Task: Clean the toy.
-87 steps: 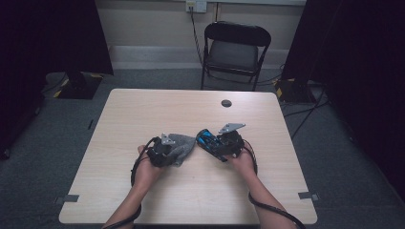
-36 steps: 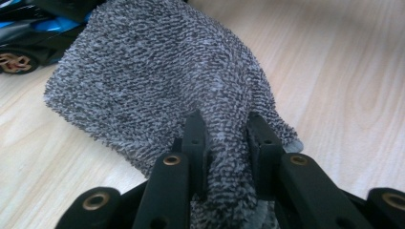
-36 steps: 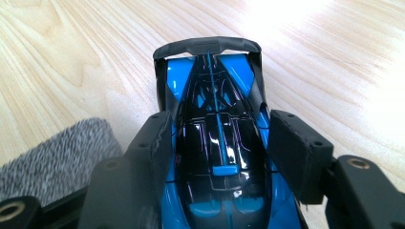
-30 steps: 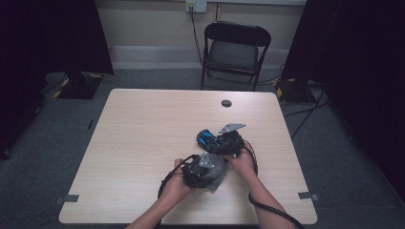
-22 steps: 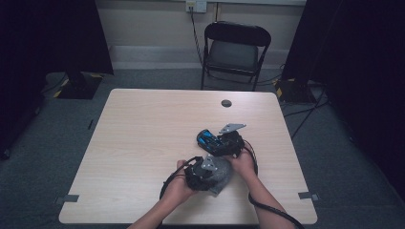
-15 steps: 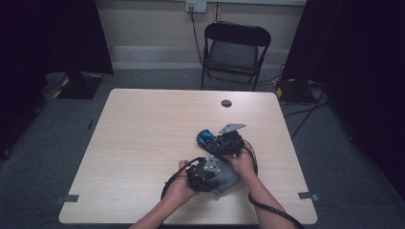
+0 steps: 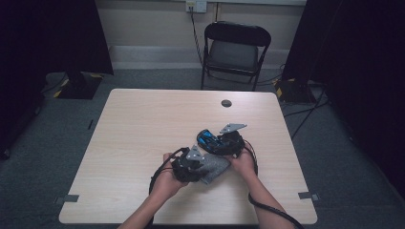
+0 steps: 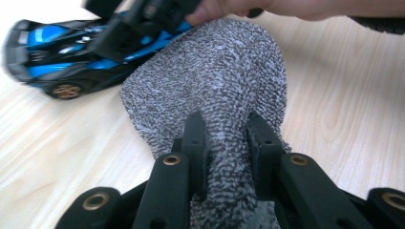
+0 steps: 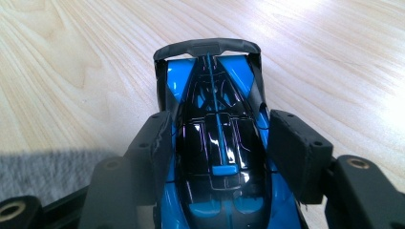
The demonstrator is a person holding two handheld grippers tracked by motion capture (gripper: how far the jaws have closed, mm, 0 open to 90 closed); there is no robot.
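Grey terry cloth [image 8: 210,90], bunched, is pinched tight in the left gripper [image 8: 224,138], just beside a blue-and-black toy car [image 9: 217,157] on the wooden table [image 7: 143,124]. Right gripper [image 9: 217,143] clamps the car's sides, jaws about half apart.

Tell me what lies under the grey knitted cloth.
The grey knitted cloth, pinched by the left gripper, lies on the light wooden table. Anything beneath it is covered; the blue-and-black toy car sits beside it.

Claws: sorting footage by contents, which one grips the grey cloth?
The left claw, pinching the grey cloth; the right claw clamps the blue toy car.
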